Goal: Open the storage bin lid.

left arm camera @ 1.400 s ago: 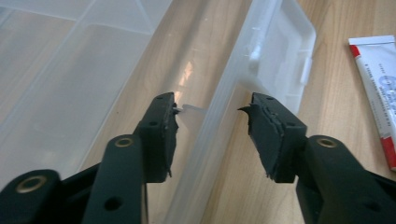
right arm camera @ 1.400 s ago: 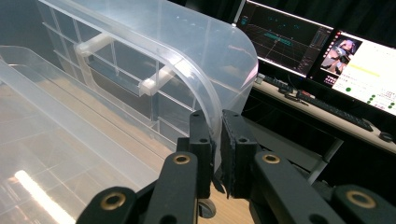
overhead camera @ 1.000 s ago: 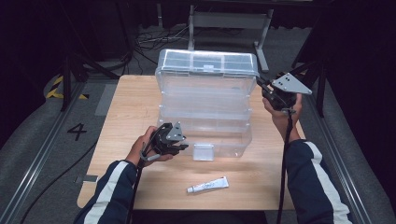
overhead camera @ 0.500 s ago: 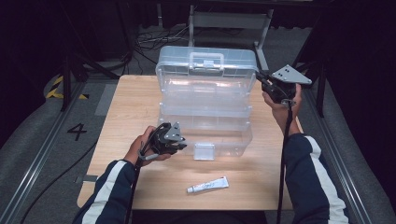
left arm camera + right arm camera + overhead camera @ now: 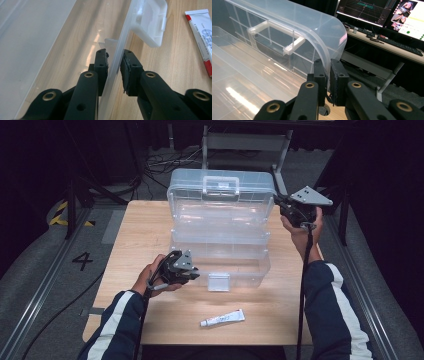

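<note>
Standing wide open on the wooden table (image 5: 140, 225) is a big clear plastic organiser box (image 5: 220, 245), its tiers fanned out in steps and its lid (image 5: 222, 195) tipped up at the far side, handle facing us. The box sits mid-table, slightly toward the far edge.

The right gripper (image 5: 328, 75) has its jaws pinched together on the lid's curved side edge, holding the lid up. The left gripper (image 5: 115, 67) straddles the front wall of the lowest tray, just beside the white latch (image 5: 150, 22); its jaws have just been closing, and one pad sits against the plastic while the other looks a sliver short, so I'd not call that side clamped yet.

Smallest on the table, a little white tube (image 5: 222, 318) lies near the front edge, well apart from the box.

My worry: the walls are thin and slippery. If the lid swings down while the left side is only loosely held, the whole box could skid or tip backward. A slip at the right could let the lid drop and slam the tiers together.
</note>
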{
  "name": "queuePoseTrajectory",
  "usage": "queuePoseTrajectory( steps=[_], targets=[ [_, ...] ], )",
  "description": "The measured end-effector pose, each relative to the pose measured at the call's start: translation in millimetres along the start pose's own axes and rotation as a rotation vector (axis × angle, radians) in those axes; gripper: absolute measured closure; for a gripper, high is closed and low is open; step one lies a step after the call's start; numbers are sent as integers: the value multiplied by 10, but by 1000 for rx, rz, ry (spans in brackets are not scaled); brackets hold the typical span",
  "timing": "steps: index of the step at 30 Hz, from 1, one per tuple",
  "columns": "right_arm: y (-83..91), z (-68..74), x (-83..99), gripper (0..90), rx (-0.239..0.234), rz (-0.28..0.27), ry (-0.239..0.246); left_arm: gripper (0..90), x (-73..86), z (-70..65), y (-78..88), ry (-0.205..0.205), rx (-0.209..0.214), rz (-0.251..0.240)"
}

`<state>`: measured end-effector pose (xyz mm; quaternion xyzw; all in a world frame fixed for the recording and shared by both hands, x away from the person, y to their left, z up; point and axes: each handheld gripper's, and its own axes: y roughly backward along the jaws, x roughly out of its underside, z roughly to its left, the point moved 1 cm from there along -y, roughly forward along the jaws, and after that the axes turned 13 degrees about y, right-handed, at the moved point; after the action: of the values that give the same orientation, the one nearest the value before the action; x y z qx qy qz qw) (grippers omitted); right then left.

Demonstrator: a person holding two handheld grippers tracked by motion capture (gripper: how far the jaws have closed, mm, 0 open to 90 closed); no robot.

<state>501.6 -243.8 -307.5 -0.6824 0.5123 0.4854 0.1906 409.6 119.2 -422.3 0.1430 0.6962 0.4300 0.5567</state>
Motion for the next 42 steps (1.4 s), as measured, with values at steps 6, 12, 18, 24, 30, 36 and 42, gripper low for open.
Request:
queuePoseTrajectory(
  steps=[6, 12, 18, 24, 30, 36, 42],
  targets=[
    [-61, -30, -22, 846, 1, 13, -5, 764, 5, -3, 8, -9, -9, 0],
    [-118, -68, -60, 847, -2, 39, -14, 765, 18, 0, 8, -9, -6, -11],
    [-231, -128, -95, 846, -4, 70, -37, 768, 37, 11, 24, -10, -6, -12],
    [-372, -200, -139, 843, -7, 114, -39, 771, 47, 23, 31, -16, -4, -13],
    [-492, -261, -135, 842, -11, 134, -57, 773, 52, 29, 38, -20, -4, -11],
    [-612, -291, -142, 836, -6, 153, -44, 773, 69, 34, 47, -20, -2, -14],
    [-703, -324, -107, 832, -8, 155, -61, 773, 75, 28, 51, -21, -3, -16]
  ],
)
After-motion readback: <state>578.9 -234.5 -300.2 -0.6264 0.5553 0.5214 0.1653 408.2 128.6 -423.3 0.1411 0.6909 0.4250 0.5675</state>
